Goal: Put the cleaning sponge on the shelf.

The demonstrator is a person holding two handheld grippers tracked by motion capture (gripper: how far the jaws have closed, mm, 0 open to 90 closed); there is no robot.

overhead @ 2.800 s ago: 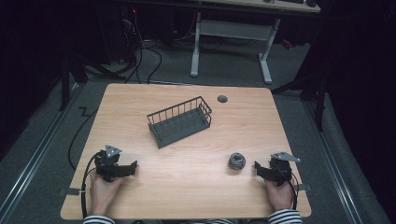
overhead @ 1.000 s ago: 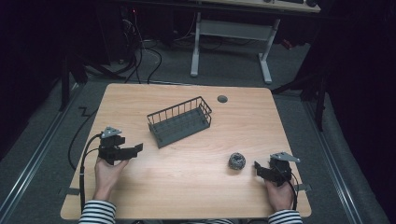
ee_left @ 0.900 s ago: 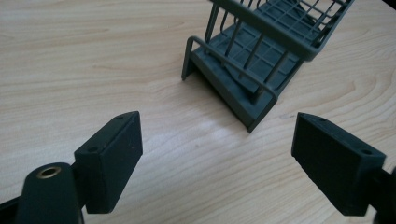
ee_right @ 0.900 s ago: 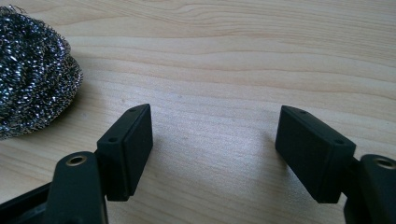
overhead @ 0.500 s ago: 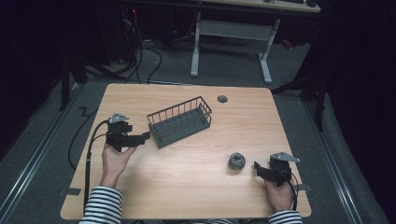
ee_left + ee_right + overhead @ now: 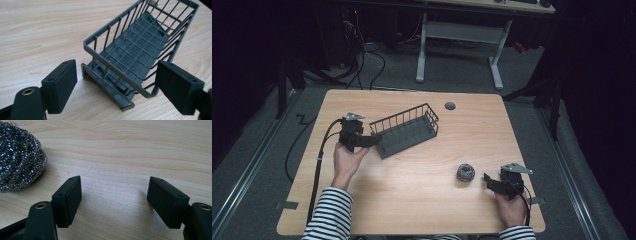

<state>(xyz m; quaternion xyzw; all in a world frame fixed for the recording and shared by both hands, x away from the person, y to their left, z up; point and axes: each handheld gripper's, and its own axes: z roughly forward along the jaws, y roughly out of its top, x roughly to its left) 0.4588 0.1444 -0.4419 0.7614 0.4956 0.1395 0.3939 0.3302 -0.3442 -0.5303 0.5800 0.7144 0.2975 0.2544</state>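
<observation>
The left gripper (image 6: 371, 141) has its jaws spread wide with the near end of the basket (image 6: 140, 55) just ahead of them, between the pads but untouched; the basket's far end is cut off by the frame edge. The right gripper (image 6: 488, 181) also has its jaws apart over bare table (image 6: 125, 150), holding nothing. The scourer (image 6: 18, 157) lies just beyond and outside one pad, partly cut off.

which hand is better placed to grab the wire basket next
Left. The left claw sits open right at the near end of the basket, its end wall between the pads. The right claw rests far off, beside the steel scrubber.
</observation>
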